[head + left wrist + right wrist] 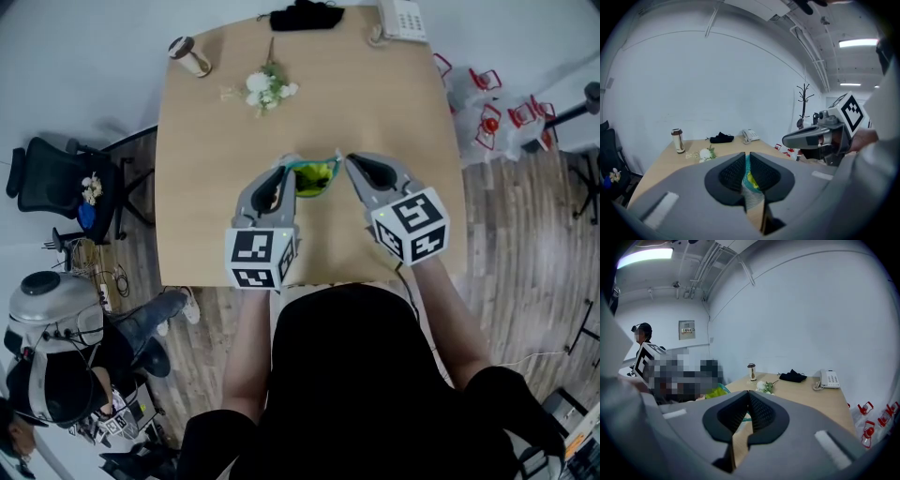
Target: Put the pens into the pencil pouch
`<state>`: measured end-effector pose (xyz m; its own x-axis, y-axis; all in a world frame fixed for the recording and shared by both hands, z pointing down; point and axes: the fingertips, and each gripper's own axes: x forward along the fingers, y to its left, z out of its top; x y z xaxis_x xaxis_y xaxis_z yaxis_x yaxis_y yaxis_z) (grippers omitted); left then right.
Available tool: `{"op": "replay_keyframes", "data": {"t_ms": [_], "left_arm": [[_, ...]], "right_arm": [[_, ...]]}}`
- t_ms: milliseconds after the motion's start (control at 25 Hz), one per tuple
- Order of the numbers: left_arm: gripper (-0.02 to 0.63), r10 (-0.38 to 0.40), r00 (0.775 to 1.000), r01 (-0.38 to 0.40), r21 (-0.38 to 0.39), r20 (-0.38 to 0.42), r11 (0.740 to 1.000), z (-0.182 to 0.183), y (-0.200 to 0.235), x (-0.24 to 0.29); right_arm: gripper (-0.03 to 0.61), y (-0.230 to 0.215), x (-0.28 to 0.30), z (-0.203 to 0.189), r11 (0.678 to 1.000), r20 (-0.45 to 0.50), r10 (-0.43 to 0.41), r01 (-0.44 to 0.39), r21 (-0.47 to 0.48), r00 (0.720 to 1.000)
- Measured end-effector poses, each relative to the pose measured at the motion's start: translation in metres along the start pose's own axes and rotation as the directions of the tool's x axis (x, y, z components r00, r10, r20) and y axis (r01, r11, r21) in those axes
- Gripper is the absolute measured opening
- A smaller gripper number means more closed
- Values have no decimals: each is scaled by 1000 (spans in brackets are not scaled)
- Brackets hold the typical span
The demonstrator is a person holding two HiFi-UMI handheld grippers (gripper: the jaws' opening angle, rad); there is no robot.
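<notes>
Mid-frame over the table [394, 112], head view: pencil pouch [315, 176] spans between your grippers, long axis left-right across the frame. Your left gripper [287, 171] pinches its left end, jaws nearly closed on teal fabric. Your right gripper [348, 161] nips the right end likewise. Yellow-green shows at the pouch mouth; contents unreadable.

Wooden table [394, 122] with flowers [265, 89], tumbler [190, 56], black cloth [306, 16] and telephone [403, 19].
</notes>
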<state>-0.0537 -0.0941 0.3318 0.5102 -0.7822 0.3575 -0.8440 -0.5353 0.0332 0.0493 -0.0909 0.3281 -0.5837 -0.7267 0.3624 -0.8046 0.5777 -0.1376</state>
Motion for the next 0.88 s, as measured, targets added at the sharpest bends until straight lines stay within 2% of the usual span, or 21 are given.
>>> {"op": "replay_keyframes", "data": {"t_ms": [880], "left_arm": [[28,-3,1000,3,-12,-3,1000,-1,3,-3]], "right_arm": [[9,8,2,0,999,-5,13,-13,-34,1000]]}}
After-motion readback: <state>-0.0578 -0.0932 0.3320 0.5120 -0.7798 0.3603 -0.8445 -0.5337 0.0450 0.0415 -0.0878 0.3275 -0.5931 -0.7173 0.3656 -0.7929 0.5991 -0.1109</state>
